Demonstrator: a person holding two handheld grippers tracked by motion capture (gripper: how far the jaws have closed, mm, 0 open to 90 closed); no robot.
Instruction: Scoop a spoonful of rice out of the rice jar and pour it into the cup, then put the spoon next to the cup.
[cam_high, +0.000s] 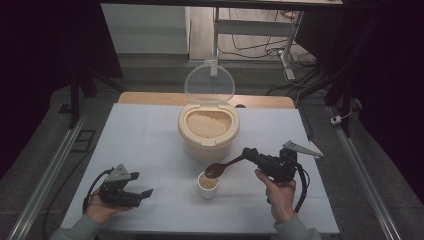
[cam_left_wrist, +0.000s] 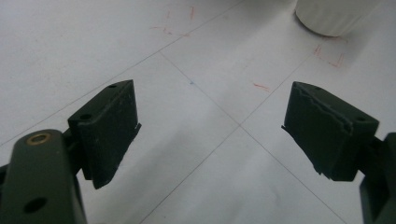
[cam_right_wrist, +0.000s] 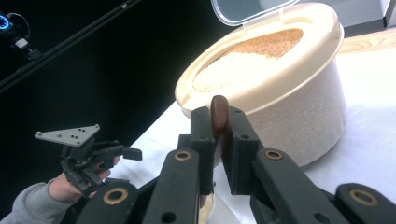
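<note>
Over the cup (cam_high: 207, 185), spoon (cam_high: 223, 167) clamped in right gripper (cam_high: 248, 153)

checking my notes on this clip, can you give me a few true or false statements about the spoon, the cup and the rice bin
1. The right hand-held gripper is shut on the brown spoon. True.
2. The spoon's bowl hangs over the small white cup. True.
3. The lid of the rice container is closed. False: it stands open, hinged up behind the grain.
4. The left hand-held gripper grips the cup. False: its jaws are open with nothing between them, apart from the cup at the table's left near side.
5. The cup stands nearer the person than the rice container. True.
</note>
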